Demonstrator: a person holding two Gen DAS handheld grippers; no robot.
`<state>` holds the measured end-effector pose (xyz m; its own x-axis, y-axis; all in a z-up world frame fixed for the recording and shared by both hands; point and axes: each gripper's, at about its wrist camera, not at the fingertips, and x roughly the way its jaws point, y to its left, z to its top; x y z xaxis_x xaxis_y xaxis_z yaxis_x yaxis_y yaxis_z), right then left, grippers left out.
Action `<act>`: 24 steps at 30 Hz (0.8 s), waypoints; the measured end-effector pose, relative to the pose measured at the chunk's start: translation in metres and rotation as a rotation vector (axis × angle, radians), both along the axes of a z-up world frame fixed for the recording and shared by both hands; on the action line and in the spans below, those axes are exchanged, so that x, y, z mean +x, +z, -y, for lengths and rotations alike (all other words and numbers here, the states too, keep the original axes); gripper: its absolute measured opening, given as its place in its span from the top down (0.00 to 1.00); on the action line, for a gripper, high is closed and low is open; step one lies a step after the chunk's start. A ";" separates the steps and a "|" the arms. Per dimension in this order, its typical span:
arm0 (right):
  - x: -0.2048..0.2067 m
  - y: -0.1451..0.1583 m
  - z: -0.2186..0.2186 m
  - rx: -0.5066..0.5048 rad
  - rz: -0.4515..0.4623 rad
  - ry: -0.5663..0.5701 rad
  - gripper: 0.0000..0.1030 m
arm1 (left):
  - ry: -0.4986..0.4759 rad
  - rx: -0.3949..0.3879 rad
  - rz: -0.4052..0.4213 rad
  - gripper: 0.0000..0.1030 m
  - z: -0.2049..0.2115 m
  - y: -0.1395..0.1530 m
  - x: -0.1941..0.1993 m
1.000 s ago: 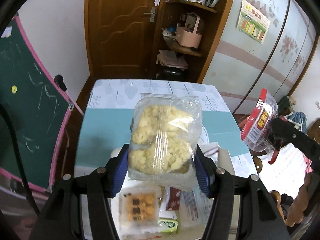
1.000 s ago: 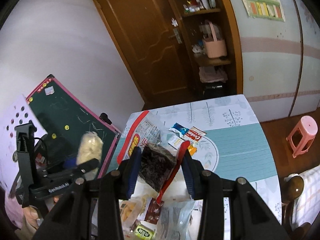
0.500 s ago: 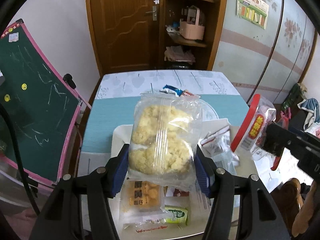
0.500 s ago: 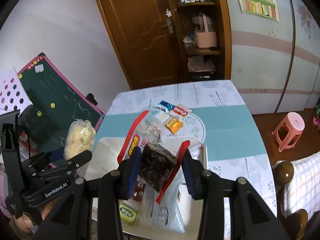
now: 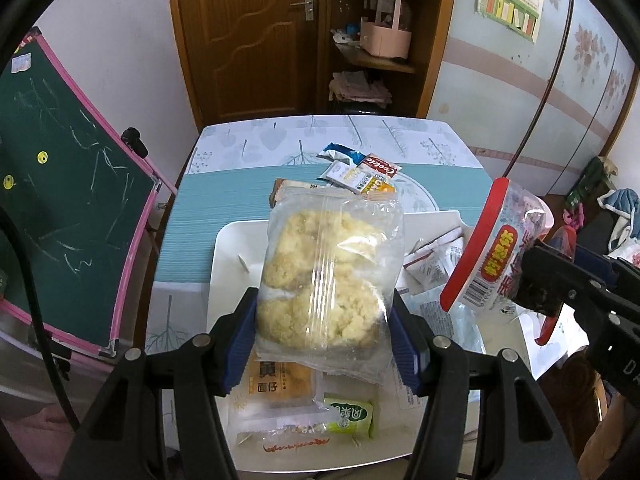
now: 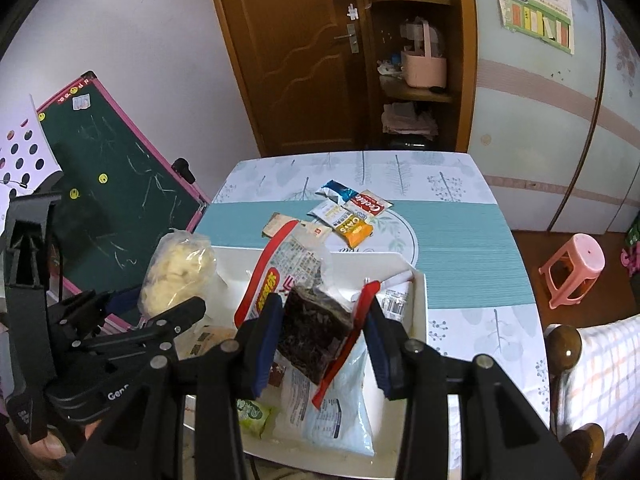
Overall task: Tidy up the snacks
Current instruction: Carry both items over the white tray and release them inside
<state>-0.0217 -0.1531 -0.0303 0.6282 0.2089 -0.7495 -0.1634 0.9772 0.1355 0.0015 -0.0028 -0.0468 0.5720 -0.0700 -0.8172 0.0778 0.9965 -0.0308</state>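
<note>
Both hands loaded over the white tray [image 5: 228, 264]; left gripper [image 5: 324, 344] jaws clamp the crumbly yellow bag [image 5: 328, 272] upright above the tray's near-left, right gripper [image 6: 320, 344] jaws pinch the red-edged packet [image 6: 304, 300] (dark filling) further right.

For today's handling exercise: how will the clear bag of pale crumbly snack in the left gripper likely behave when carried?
The clear bag looks floppy: its film creases above the left gripper. The lumpy contents seem crumbly, so probably fragile. Glossy film might slip.
</note>
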 end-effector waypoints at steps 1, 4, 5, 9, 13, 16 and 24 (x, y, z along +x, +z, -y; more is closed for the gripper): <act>0.000 -0.001 0.000 -0.001 -0.005 0.000 0.60 | 0.000 0.003 0.000 0.42 0.000 0.000 -0.001; 0.000 -0.003 -0.002 -0.013 -0.020 0.003 0.58 | 0.005 0.015 0.011 0.27 0.003 0.003 -0.002; -0.001 -0.004 -0.004 -0.021 -0.020 0.007 0.58 | 0.007 0.017 0.017 0.15 0.003 0.004 -0.002; -0.003 -0.001 -0.009 -0.053 -0.008 0.015 0.45 | 0.017 0.026 0.040 0.08 0.003 0.008 -0.004; -0.002 -0.002 -0.007 -0.047 -0.009 0.005 0.39 | 0.016 0.009 0.013 0.08 0.000 0.003 -0.002; -0.002 -0.003 -0.006 -0.043 -0.019 0.004 0.39 | 0.015 0.004 0.003 0.08 -0.001 0.001 -0.002; -0.003 -0.003 -0.007 -0.043 -0.022 0.006 0.39 | 0.018 0.004 0.001 0.08 -0.002 0.001 -0.004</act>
<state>-0.0247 -0.1457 -0.0330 0.6103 0.1796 -0.7715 -0.1664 0.9813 0.0967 -0.0027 -0.0009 -0.0457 0.5740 -0.0562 -0.8169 0.0602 0.9978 -0.0264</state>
